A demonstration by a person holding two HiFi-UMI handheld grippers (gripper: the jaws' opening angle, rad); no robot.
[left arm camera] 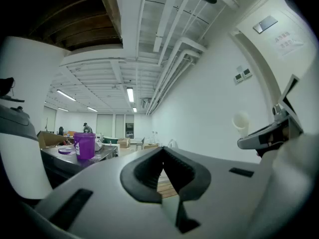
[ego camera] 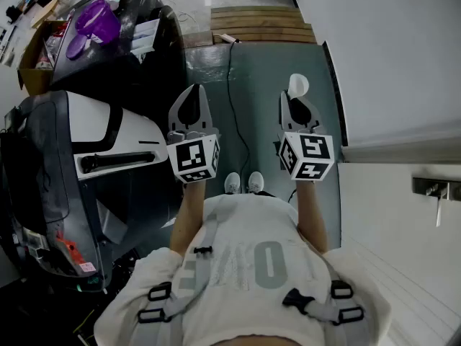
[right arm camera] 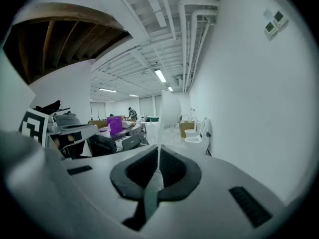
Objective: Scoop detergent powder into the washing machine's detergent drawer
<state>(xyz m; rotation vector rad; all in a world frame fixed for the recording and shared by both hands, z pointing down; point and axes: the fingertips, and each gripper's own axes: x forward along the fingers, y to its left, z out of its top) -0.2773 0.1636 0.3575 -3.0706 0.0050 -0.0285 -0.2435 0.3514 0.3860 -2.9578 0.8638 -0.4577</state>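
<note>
The scoop [right arm camera: 169, 108] looks like thin white plastic. It should be light and stiff enough to carry powder, but slick, and its flat handle could twist in a loose pinch. The best place to hold it is low on the handle, away from the bowl. The right claw [right arm camera: 158, 153] has it there, pads closed on the narrow stem, with the bowl standing up past the tips at centre frame. In the head view the bowl shows as a white knob just above that claw, right of centre. Whether it holds powder cannot be told.

The left claw [ego camera: 194, 92] is pressed together on nothing and sits level with the right one, left of centre.

The purple tub [ego camera: 97, 19], probably the powder, sits open on a dark counter [ego camera: 155, 56] at the head view's upper left. Its lid [ego camera: 75, 47] lies just beside it, and both are well apart from the claws. No view shows the drawer clearly. Once loaded, the scoop will likely need to be kept level, since loose powder spills easily.
</note>
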